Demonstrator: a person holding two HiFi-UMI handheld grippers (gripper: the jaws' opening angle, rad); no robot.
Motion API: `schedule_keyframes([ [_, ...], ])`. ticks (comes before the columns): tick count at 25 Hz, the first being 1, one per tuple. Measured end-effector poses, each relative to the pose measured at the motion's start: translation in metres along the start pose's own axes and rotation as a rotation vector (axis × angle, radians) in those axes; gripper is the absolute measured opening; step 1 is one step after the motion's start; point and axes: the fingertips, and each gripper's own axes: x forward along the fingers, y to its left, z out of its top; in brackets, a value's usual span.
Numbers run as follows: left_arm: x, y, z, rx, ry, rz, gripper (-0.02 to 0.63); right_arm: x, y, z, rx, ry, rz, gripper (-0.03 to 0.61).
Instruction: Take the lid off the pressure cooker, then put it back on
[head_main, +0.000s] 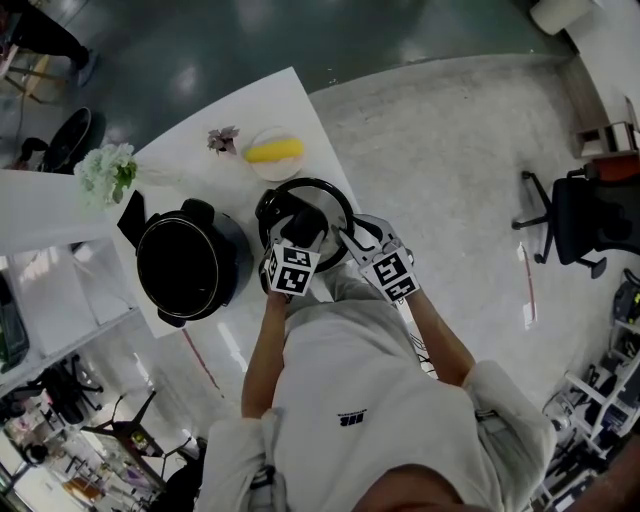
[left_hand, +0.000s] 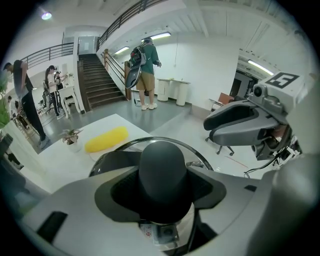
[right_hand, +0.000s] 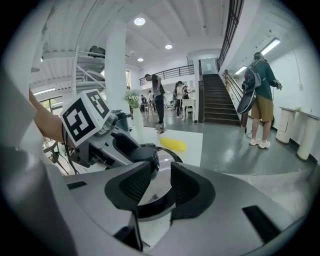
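Pale-shirted and seen from above, a person reaches both bare forearms forward and down over the near corner of a white table (head_main: 265, 105), one two-jaw gripper in each hand, two in all. The left gripper (head_main: 305, 232) is clamped on the single black knob (left_hand: 162, 170) of the one glass lid (head_main: 325, 203), its jaws partway closed against the knob's sides. The right gripper (head_main: 348, 238), just beside it, hovers over the lid's near rim with jaws a narrow gap apart, gripping nothing. The round lid lies roughly level, knob up, just right of the one black pressure cooker (head_main: 188, 265), whose open mouth faces up; whether the lid rests on the table cannot be told. Beyond lie one yellow object (head_main: 274, 151) on a plate, one small potted plant (head_main: 222, 138) and one bunch of white flowers (head_main: 107, 170).
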Motion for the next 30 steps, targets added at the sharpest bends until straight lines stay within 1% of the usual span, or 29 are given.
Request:
schedule_keyframes([
  [8, -0.031, -0.003, 0.028, -0.001, -0.048, 0.01, 0.287, -0.013, 0.005, 0.026, -0.028, -0.037, 0.017, 0.127],
  [14, -0.055, -0.004, 0.05, 0.014, -0.083, 0.009, 0.287, -0.026, 0.01, 0.056, -0.062, -0.089, 0.027, 0.127],
  [20, -0.082, -0.006, 0.072, 0.042, -0.115, 0.003, 0.287, -0.038, 0.017, 0.085, -0.076, -0.1, 0.039, 0.127],
  [30, -0.135, -0.003, 0.104, 0.105, -0.15, -0.014, 0.287, -0.056, 0.038, 0.133, -0.136, -0.13, 0.057, 0.127],
])
